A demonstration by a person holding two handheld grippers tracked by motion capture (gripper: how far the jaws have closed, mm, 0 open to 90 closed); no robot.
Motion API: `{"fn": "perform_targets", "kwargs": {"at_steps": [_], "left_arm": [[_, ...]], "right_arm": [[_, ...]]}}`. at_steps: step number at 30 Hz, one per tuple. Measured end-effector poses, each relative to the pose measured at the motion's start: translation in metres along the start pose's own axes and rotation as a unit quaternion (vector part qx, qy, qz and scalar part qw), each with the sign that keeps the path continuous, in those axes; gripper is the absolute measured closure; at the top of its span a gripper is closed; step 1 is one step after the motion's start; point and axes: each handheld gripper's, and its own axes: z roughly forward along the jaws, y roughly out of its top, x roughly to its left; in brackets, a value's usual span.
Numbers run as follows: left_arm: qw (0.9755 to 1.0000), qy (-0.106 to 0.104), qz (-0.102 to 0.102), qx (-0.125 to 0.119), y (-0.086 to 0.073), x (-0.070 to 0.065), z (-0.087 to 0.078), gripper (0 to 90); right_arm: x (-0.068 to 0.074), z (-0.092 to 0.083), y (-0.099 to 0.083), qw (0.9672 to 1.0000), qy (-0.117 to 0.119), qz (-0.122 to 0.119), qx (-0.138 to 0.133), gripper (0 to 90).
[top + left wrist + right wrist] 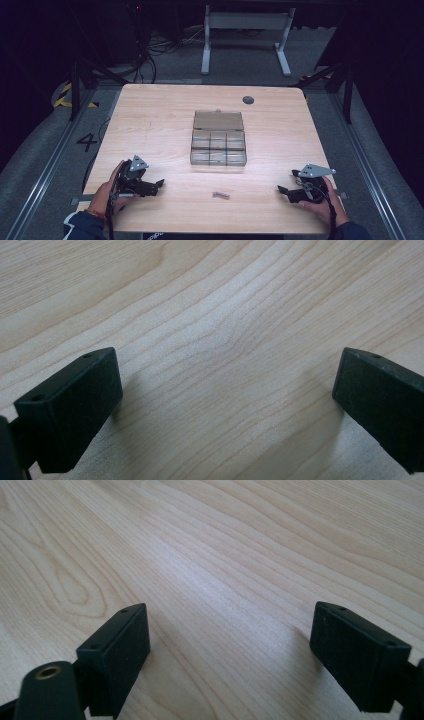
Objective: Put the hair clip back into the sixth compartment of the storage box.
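Left tongs (159, 183) and right tongs (281, 190) gaping wide, empty, resting on table (150, 115), small screw (220, 195) between them

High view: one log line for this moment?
left gripper: open, empty | right gripper: open, empty | small metal part: between them | clear plastic compartment box: lid open

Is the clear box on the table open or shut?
Open. The clear box sits mid-table with its lid folded back flat behind it, and the divided compartments show from above. What lies inside them is too small to tell.
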Motion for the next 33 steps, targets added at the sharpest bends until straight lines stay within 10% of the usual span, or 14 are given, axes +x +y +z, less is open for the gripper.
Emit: {"fn": "perform_targets", "kwargs": {"at_steps": [33], "left_arm": [[1.0,-0.001,0.001,-0.001,0.0,0.0,0.0,0.1]], "right_arm": [[0.077,0.007,0.032,0.9917,0.08,-0.099,0.013,33.4]]}}
